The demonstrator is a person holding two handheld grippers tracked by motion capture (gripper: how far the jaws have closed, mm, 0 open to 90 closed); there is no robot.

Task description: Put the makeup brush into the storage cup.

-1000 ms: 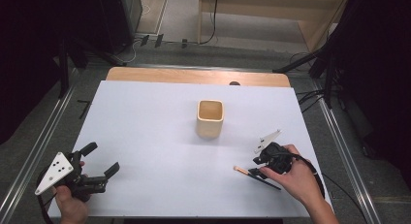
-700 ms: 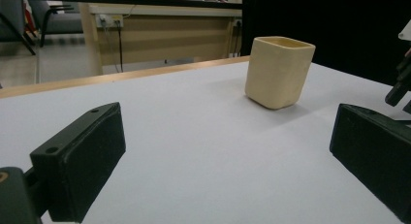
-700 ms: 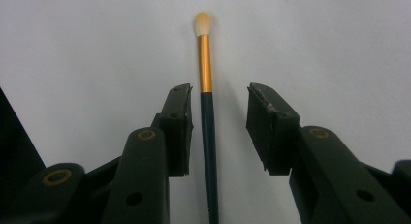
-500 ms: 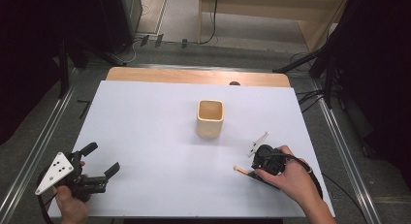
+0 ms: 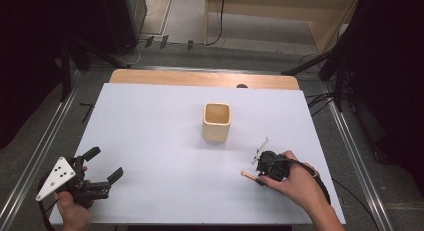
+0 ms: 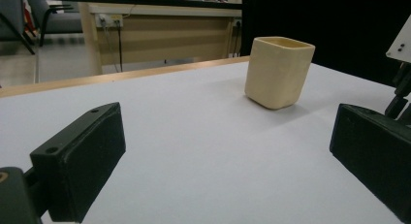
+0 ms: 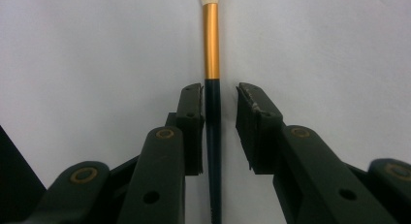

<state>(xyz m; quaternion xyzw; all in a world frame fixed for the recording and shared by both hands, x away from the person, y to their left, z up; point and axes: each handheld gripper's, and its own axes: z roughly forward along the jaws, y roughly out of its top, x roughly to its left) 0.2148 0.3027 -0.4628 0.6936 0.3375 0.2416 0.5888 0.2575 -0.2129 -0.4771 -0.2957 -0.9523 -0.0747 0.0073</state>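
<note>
The brush (image 7: 212, 88) lies flat on the white worktop (image 5: 150, 131), between the slightly parted jaws of the right hand-held gripper (image 7: 219, 100), not yet pinched. It looks light, stiff and slim; its smooth dark handle could roll, so grip mid-handle, below the gold ferrule.

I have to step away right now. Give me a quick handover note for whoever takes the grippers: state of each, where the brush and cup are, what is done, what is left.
Right gripper: down on the table near the front right, jaws open and straddling the brush handle; the left jaw looks to be touching it, a gap shows at the right jaw. Not clamped yet.
Left gripper: open, idle at the front left, holding nothing.
Brush: lying flat on the table, tip pointing away from the right gripper.
Cup: upright mid-table, looks empty.
Done: right gripper lined up on the brush.
Left: close, lift, then probably drop the brush into the cup.
</note>
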